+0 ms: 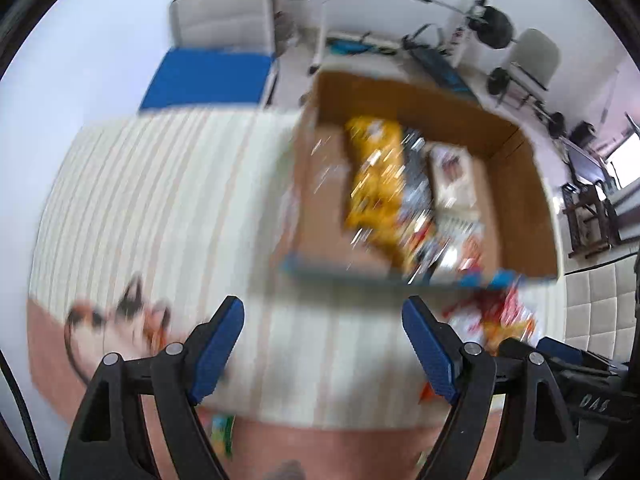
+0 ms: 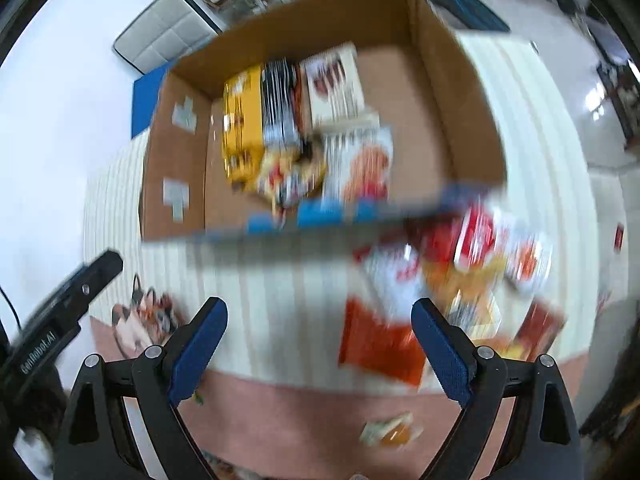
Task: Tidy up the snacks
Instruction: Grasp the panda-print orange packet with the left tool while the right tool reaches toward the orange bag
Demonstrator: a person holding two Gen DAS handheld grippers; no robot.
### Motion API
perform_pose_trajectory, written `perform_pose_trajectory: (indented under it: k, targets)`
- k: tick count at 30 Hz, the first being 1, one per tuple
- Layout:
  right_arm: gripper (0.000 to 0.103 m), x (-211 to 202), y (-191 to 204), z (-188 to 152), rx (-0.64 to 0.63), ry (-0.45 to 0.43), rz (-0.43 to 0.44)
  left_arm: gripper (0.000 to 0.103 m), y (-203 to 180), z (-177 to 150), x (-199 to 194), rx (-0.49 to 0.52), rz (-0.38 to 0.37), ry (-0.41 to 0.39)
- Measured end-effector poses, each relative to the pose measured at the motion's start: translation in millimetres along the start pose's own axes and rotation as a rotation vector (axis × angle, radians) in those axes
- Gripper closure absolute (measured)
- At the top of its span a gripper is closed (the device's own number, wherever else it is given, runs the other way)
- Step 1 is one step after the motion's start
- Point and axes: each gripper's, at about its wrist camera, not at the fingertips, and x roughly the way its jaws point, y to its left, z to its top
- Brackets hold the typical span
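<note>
Both views motion-blurred, detail limited.

Left hand-held gripper (image 1: pixel 323 344): blue-padded fingers spread wide apart, nothing between them, hovering over the cream ribbed striped cloth (image 1: pixel 160 200) covering the surface. Right hand-held gripper (image 2: pixel 319 346): also spread wide, nothing held, over the same cloth near its front edge, where a pink border strip (image 2: pixel 320 404) runs.

Open brown cardboard box (image 2: pixel 452 92) sits on the cloth toward the far edge, flaps up. Inside: yellow snack pack (image 2: pixel 240 128) toward the box's left, black-and-white striped pack (image 2: pixel 280 100) just beside it, white pack with red print (image 2: pixel 336 80) to the right of that, plus more packs nearer the front wall, too blurred to tell apart. The box's right part is bare cardboard floor.

Loose pile of red, white and orange snack packets (image 2: pixel 472 248) lies on the cloth outside the box, just beside its front-right corner. Flat orange-red packet (image 2: pixel 376 344) lies nearest the right gripper, ahead of it and partly between the finger lines, not touched. A small pale wrapper (image 2: pixel 390 432) lies on the pink strip.

In the left view the same pile (image 1: pixel 492 312) sits right of the left gripper's right finger.
</note>
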Motion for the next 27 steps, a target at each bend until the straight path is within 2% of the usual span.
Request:
perform_pose_trajectory:
  k: [3,7,10,13,18,23,27]
  targets:
    - [0.008,21,4,-31,0.017,0.050,0.003,0.022,37,-44,13,-0.047,0.032,0.079]
    - [0.007,56,13,-60,0.054,0.124,0.014,0.022,103,-88,47,-0.162,0.046,0.211]
    - [0.007,77,24,-69,0.060,0.137,0.006,0.022,159,-105,68,-0.337,0.000,0.275]
    - [0.008,93,34,-70,0.073,0.139,0.008,0.022,188,-104,83,-0.431,-0.043,0.300]
    - [0.008,107,48,-69,0.084,0.138,-0.007,0.022,193,-89,110,-0.438,-0.076,0.338]
    - [0.008,109,51,-69,0.080,0.142,-0.026,0.022,171,-75,148,-0.340,-0.054,0.410]
    - [0.008,100,38,-68,0.098,0.128,-0.047,0.025,157,-64,149,-0.268,-0.036,0.351]
